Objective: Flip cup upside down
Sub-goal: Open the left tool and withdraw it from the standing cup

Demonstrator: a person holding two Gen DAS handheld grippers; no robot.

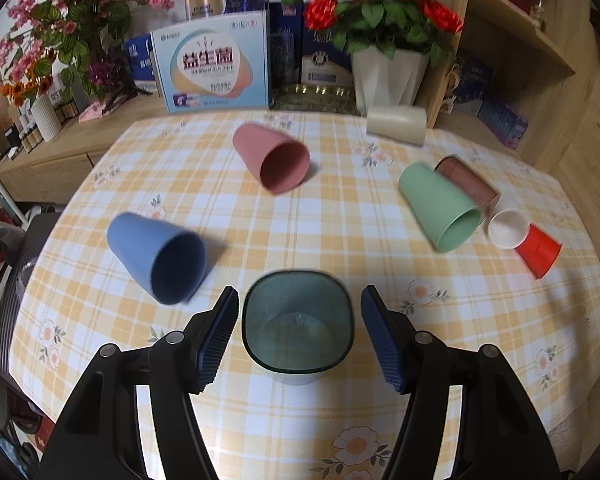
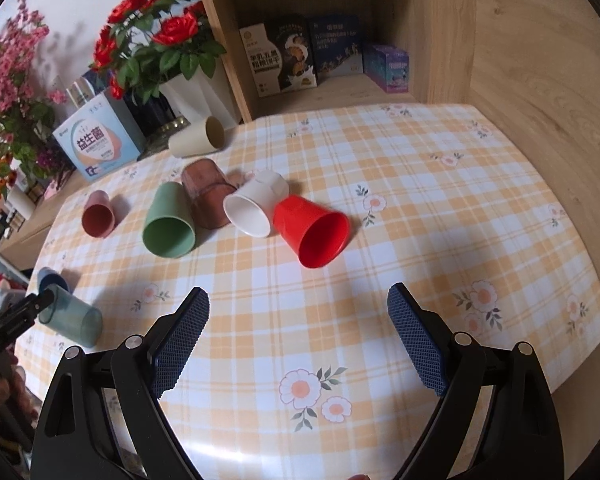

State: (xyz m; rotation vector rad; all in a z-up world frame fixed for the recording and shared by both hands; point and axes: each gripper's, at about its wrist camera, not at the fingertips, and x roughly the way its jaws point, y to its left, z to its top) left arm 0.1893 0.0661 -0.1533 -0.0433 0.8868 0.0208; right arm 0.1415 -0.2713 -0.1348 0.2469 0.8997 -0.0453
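Observation:
A clear teal square-mouthed cup (image 1: 298,326) lies on the checked tablecloth (image 1: 300,240), its mouth toward the camera, between the fingers of my left gripper (image 1: 299,338). The jaws are open on either side of it with a gap on each side. The same cup shows at the left edge of the right wrist view (image 2: 71,320), with the left gripper's tip beside it. My right gripper (image 2: 298,336) is open and empty above bare cloth. Several other cups lie on their sides: blue (image 1: 162,258), pink (image 1: 276,158), green (image 1: 440,206), red (image 2: 312,228), white (image 2: 256,208).
A translucent brown cup (image 2: 208,194) and a beige cup (image 2: 196,138) also lie on the table. Boxes (image 1: 214,66), a white vase of red flowers (image 1: 384,76) and a glass tray stand at the back. A wooden shelf (image 2: 340,40) rises at the right.

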